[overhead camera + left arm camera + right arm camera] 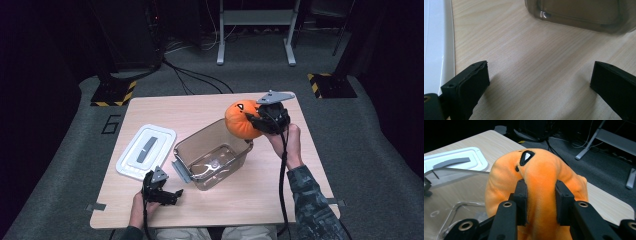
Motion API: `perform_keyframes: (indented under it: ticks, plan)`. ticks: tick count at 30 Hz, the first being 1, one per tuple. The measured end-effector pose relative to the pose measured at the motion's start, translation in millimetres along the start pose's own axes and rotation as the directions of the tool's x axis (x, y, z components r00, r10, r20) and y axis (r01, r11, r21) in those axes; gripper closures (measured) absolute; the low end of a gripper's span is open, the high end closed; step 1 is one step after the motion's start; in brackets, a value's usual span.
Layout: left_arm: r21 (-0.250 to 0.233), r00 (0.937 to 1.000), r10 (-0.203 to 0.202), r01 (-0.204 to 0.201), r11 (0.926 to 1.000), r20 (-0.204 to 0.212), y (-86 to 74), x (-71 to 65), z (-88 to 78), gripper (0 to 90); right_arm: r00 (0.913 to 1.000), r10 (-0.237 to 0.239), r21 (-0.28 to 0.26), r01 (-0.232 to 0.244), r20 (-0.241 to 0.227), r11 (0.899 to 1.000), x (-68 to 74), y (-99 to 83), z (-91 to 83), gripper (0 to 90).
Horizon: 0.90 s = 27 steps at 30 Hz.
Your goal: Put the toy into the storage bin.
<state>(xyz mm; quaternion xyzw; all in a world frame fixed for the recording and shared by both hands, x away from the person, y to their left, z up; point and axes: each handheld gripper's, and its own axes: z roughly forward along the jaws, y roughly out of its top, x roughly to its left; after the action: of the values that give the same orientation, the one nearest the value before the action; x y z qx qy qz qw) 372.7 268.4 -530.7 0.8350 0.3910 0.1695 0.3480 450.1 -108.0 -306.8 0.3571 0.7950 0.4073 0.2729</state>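
An orange plush pumpkin (241, 120) (539, 175) with black face markings hangs in the air just above the far right rim of a clear plastic tub (212, 156). My right gripper (260, 121) (541, 200) is shut on it, the jaws pinching a fold of the plush. The tub (451, 202) lies below and to the left in the right gripper view. My left gripper (172, 192) (539, 80) rests on the table near the front edge, open with bare wood between its fingers, close to the tub's near wall (579, 15).
A white lid (146, 151) (435, 45) (456, 160) with a grey handle lies flat on the table left of the tub. The wooden table (310, 165) has free surface at the right and front. Dark floor, cables and a metal stand lie beyond.
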Motion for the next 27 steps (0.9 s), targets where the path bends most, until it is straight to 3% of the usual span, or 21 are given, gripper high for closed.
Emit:
perform_keyframes:
  ticks: [27]
  plan:
    - [-0.005, 1.0000, -0.002, 0.002, 1.0000, -0.001, -0.2, 0.1, -0.1, 2.6, 0.9927, -0.043, 0.006, 0.044, -0.112, 0.999, 44.3, 5.8, 27.1, 67.3]
